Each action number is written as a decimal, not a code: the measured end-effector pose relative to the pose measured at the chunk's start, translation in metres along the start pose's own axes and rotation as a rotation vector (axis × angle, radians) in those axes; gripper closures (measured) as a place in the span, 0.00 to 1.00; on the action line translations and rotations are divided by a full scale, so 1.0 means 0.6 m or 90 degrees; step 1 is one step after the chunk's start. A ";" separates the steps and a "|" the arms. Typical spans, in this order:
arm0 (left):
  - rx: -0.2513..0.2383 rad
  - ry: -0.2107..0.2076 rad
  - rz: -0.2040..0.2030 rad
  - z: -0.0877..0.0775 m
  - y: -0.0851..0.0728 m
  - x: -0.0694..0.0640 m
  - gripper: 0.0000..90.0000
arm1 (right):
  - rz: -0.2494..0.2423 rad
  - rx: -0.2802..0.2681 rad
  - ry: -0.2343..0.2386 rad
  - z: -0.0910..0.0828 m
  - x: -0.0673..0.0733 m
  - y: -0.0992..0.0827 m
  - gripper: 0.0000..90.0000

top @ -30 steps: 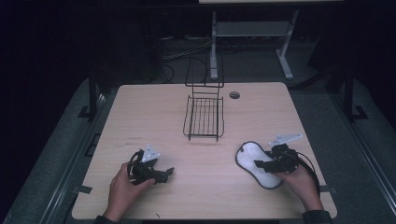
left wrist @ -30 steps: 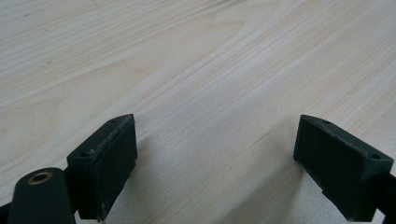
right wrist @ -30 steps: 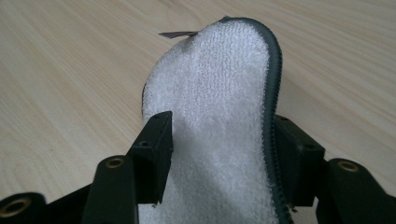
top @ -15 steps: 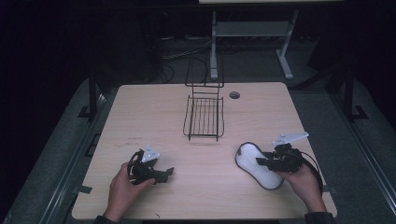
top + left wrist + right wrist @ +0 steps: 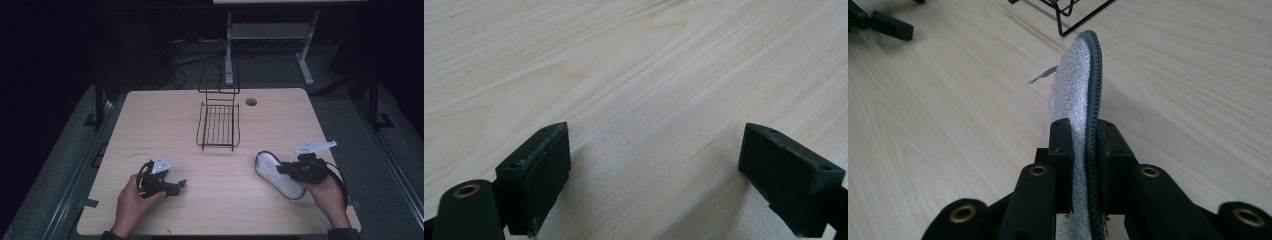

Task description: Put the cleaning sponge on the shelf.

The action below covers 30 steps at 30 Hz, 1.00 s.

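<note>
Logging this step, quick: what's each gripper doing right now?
Left gripper: open, holding nothing.
Right gripper: shut on the white fleecy insole with black rim.

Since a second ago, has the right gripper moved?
Yes, slightly. The right gripper, shut on the insole, has drifted toward the person's edge of the table, away from the wire rack.

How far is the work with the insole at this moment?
Done: the right gripper has shut on the insole, its jaws clamping one end. In hand: the insole stands on edge, toe toward the wire rack. Left: the rack holds nothing, so placing it there probably remains. The left gripper waits open over the table.
</note>
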<state>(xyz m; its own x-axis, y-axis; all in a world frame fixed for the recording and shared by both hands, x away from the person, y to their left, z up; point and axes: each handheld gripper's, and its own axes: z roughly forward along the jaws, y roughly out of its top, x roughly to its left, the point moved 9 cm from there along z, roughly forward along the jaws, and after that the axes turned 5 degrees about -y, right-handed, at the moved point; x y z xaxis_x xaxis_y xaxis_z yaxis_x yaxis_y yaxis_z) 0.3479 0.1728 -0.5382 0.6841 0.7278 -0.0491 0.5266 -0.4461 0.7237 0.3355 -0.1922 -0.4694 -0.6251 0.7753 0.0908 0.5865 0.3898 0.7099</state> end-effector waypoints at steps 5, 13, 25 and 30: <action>0.000 0.000 -0.001 0.000 0.000 0.000 0.14 | 0.002 -0.018 -0.007 -0.006 -0.003 0.011 0.88; -0.001 0.000 0.000 0.000 0.000 0.000 0.14 | 0.020 -0.045 0.002 -0.002 -0.010 0.042 0.88; -0.004 0.000 -0.004 0.000 0.001 -0.001 0.14 | 0.014 -0.079 0.000 0.000 -0.010 0.088 0.88; -0.005 0.001 -0.003 0.001 0.001 -0.001 0.14 | 0.007 -0.100 0.007 0.002 -0.009 0.113 0.88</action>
<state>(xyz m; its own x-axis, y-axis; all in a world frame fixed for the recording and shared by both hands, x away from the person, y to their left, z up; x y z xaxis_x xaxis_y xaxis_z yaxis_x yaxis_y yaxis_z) 0.3480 0.1722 -0.5381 0.6813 0.7302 -0.0513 0.5257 -0.4393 0.7285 0.3795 -0.1692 -0.4225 -0.6249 0.7735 0.1060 0.5062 0.2980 0.8093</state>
